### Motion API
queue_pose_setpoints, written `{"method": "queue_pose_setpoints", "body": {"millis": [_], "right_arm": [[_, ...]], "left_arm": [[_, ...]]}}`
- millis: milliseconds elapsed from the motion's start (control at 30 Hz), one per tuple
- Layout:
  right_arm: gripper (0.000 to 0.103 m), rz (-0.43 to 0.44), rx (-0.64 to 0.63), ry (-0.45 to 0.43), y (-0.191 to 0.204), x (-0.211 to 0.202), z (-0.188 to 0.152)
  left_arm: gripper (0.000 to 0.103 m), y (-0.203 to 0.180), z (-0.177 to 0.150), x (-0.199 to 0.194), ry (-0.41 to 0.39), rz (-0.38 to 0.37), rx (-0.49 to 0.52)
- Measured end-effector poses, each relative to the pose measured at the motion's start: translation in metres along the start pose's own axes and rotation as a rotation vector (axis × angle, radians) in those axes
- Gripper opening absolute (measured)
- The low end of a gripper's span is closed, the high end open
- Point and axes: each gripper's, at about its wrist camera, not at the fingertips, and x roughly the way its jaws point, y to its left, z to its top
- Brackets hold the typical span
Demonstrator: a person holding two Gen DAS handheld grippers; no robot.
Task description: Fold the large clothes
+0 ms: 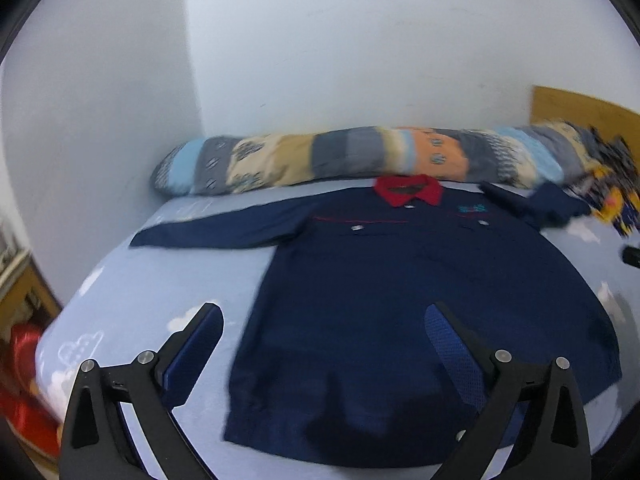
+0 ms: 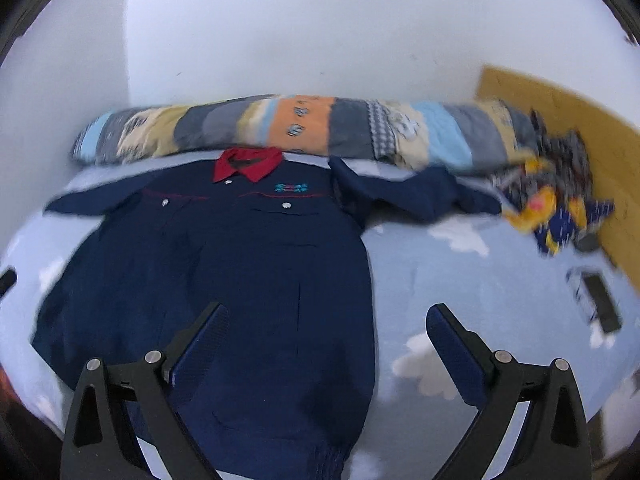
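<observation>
Two hand-held grippers hover over the bed point(image 1: 160, 280), both with fingers spread apart and gripping nothing. The navy shirt point(image 1: 400, 300) lies flat, front up, along the bed's middle, its red collar point(image 1: 408, 190) toward the far edge, just beside the patchwork bolster point(image 1: 360, 156) that runs along that edge. One sleeve point(image 1: 216, 232) stretches straight out toward the bed's left side; the other sleeve point(image 2: 408, 192) lies crumpled near the far right corner, close to a yellow-and-blue cloth point(image 2: 560, 216). The left hand-held gripper point(image 1: 324, 332) straddles the shirt's left hem edge; the right hand-held gripper point(image 2: 328, 332) straddles its right side edge. A dark flat object point(image 2: 600, 300) rests near the bed's right edge.
</observation>
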Motion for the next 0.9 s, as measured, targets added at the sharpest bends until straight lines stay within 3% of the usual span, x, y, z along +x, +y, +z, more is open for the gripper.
{"method": "queue_pose_setpoints", "body": {"millis": [100,267,433,900], "right_arm": [[0.101,-0.027,-0.110,-0.045,0.025,-0.003,-0.006],[0.101,-0.053,-0.203,-0.079,0.044,-0.005,-0.010],[0.101,-0.051,-0.223,-0.071,0.051,-0.001,-0.012],[0.101,-0.053,-0.242,-0.066,0.054,0.004,-0.014]], "left_arm": [[0.102,-0.012,-0.016,0.005,0.003,0.008,0.071],[0.102,-0.020,-0.023,0.016,0.037,-0.011,0.098],[0.102,-0.022,-0.004,0.041,0.050,-0.011,0.098],[0.102,-0.028,0.002,0.056,0.056,-0.014,0.076]]}}
